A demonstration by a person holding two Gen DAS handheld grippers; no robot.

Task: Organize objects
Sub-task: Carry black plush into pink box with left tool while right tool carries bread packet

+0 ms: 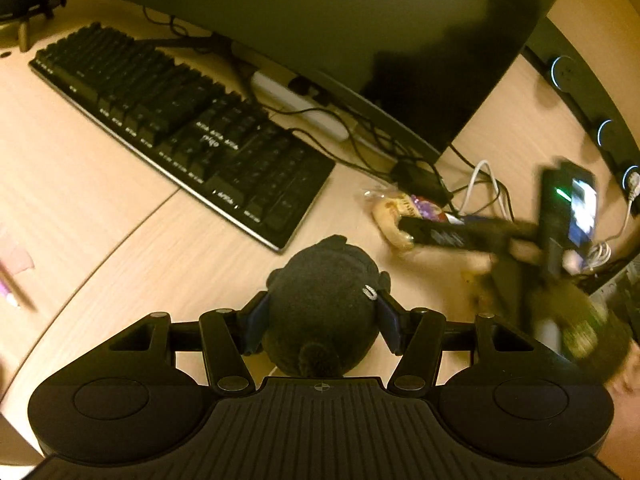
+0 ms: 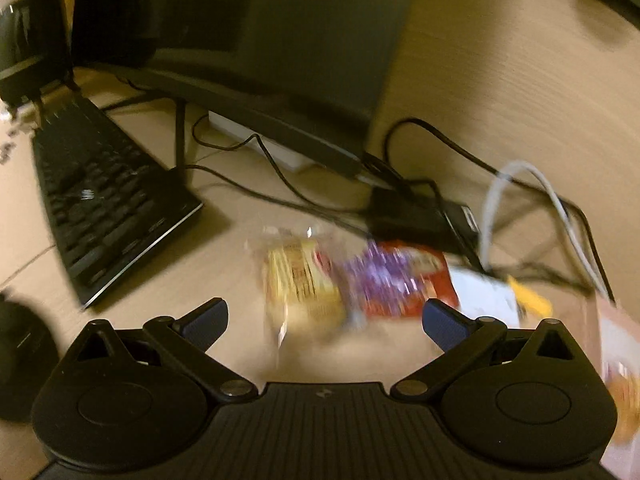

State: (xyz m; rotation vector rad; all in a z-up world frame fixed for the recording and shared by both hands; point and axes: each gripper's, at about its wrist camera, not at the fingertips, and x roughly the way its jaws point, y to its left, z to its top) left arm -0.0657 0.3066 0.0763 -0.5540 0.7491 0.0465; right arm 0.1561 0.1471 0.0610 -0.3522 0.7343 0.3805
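Left wrist view: left hand-held gripper [image 1: 322, 317] squeezing a dark plush toy [image 1: 322, 304] over the tabletop [image 1: 120, 240]; right hand-held gripper [image 2: 325, 318] hanging wide apart above snack packets [image 2: 352, 280].

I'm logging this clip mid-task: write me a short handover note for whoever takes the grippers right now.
Left gripper: shut on the black plush toy, held above the desk.
Right gripper: open and empty, facing the snack packets.
Packets lie on the desk right of the keyboard, by the cables.
Done: toy picked up.
Left: place the toy, gather the packets.
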